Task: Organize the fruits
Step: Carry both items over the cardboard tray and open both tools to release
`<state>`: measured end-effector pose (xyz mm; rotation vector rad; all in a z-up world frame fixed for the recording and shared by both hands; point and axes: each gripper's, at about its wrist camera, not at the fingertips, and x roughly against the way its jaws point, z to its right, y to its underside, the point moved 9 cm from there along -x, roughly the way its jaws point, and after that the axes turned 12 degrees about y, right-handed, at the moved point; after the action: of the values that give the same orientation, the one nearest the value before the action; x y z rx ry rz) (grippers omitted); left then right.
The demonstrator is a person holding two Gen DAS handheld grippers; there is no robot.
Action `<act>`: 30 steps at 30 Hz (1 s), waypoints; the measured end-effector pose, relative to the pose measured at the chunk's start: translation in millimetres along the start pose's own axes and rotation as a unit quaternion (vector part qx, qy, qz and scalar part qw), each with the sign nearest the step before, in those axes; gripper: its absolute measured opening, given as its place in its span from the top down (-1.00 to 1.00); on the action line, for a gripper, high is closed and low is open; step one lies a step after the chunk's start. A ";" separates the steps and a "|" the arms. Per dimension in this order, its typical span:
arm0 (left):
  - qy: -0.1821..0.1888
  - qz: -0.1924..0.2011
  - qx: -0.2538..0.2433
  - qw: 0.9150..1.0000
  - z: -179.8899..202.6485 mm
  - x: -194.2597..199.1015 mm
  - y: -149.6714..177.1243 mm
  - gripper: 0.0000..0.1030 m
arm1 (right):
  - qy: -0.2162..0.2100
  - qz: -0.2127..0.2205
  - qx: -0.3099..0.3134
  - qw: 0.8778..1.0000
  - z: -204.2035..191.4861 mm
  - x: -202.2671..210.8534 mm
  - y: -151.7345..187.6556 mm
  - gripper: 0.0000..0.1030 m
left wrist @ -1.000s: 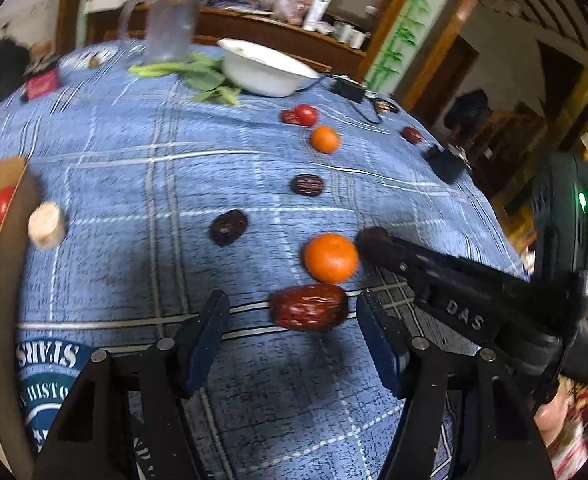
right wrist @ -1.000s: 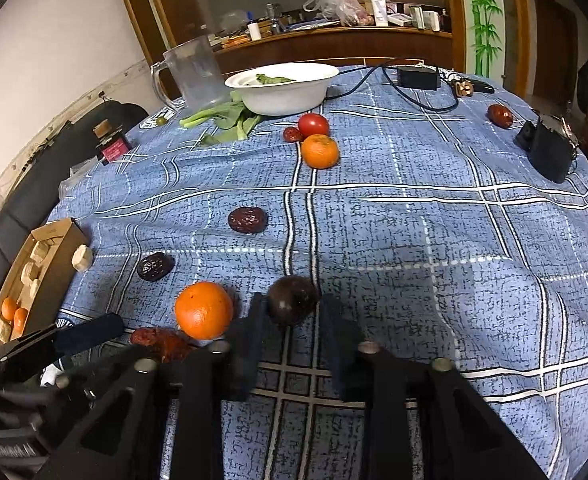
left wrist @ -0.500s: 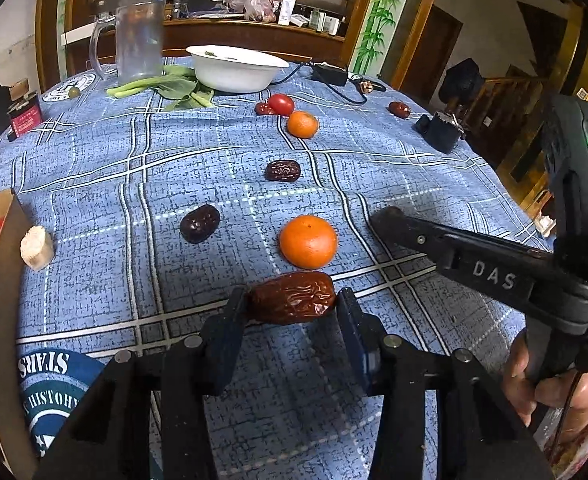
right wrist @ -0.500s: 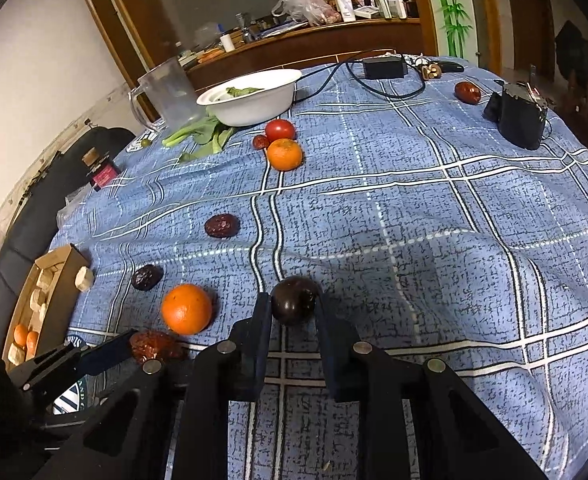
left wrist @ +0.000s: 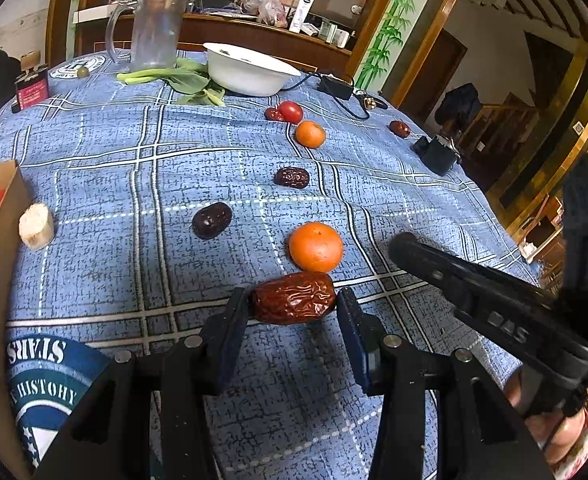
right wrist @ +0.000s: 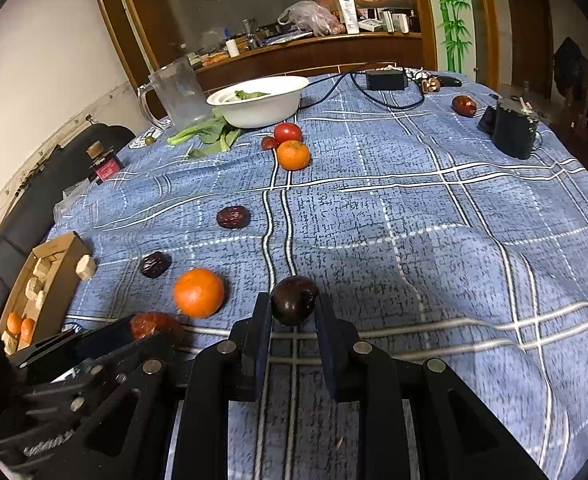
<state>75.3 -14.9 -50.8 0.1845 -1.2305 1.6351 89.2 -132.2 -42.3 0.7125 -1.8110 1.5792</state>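
Note:
My left gripper (left wrist: 292,306) is shut on a large reddish-brown date (left wrist: 293,303), held lengthwise between the fingers just above the blue plaid tablecloth. My right gripper (right wrist: 293,312) is shut on a dark round fruit (right wrist: 294,305), held slightly off the cloth. An orange (left wrist: 316,246) lies just beyond the date; it also shows in the right wrist view (right wrist: 199,292). Two dark dates (left wrist: 211,220) (left wrist: 292,177), a second orange (left wrist: 310,134) and a red tomato (left wrist: 291,112) lie farther out. A cardboard box (right wrist: 60,266) with oranges and pale chunks stands at the left.
A white bowl (left wrist: 250,74), leafy greens (left wrist: 182,78) and a clear jug (left wrist: 154,30) stand at the back. A black device (right wrist: 512,128), a lone date (right wrist: 464,105) and a cable with adapter (right wrist: 386,80) lie at the right. A pale chunk (left wrist: 36,226) sits by the box.
Both grippers closed: the left onto the reddish-brown date, the right tighter onto the dark round fruit. Both have risen slightly off the cloth with their fruit.

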 end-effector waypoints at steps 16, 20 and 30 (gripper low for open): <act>0.028 0.103 0.103 0.989 -25.2 151.4 35.2 0.14 | -0.067 -0.018 0.003 0.998 -45.5 74.3 43.8 0.54; -0.058 0.144 0.122 0.980 -65.5 211.2 49.0 0.14 | -0.092 -0.013 0.044 0.995 -95.6 94.3 49.9 0.54; -0.200 0.165 0.194 0.946 -172.3 292.7 99.9 0.13 | -0.152 -0.018 0.187 0.970 -253.1 122.9 89.9 0.53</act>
<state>-62.4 308.2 -6.5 0.6089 -1.2712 2.2046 -32.1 131.3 13.8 1.2116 -1.7049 1.8947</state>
